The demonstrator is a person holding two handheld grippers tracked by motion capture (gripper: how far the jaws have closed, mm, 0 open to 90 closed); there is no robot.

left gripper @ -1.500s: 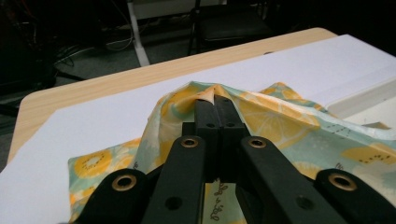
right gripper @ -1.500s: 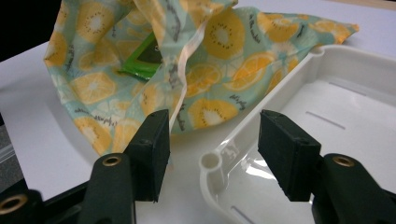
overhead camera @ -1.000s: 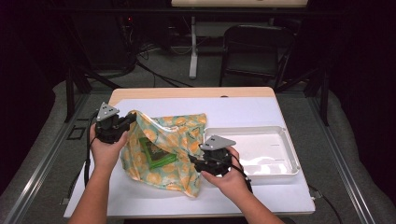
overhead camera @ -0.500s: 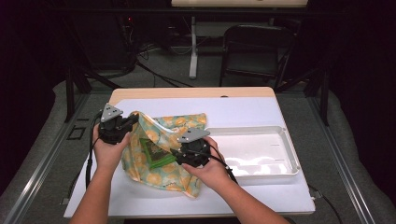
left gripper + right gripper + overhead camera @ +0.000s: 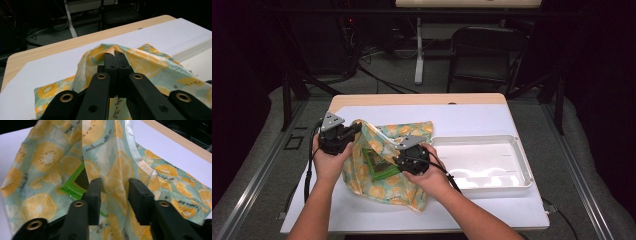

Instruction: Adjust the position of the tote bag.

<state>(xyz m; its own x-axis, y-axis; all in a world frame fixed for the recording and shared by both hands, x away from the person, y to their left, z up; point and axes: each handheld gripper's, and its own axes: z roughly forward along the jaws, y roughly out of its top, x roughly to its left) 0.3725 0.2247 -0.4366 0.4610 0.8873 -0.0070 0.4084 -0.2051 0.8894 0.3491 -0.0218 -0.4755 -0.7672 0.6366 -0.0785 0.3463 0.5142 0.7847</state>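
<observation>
A cloth bag (image 5: pixel 387 187) printed with orange citrus slices lies on the white table cover. My left gripper (image 5: pixel 354 131) is shut on the bag's upper left rim (image 5: pixel 110 51) and holds it lifted, so the mouth gapes. Inside lies a green packet (image 5: pixel 377 166), whose corner (image 5: pixel 76 181) shows past the cloth. My right gripper (image 5: pixel 395 154) is at the bag's mouth, and its jaws have just been closing. A fold of the rim (image 5: pixel 115 180) hangs between them with a gap still on each side.
A shallow white tray (image 5: pixel 523 167) sits on the right half of the table, beside my right hand. The white cover (image 5: pixel 472 117) leaves a wooden strip (image 5: pixel 422 99) bare at the far edge. A dark chair (image 5: pixel 482 45) and cables stand beyond the table.
My right gripper has moved left from beside the tray to the bag's mouth, and its jaws have narrowed around a fold of the rim. The left gripper has kept still.
</observation>
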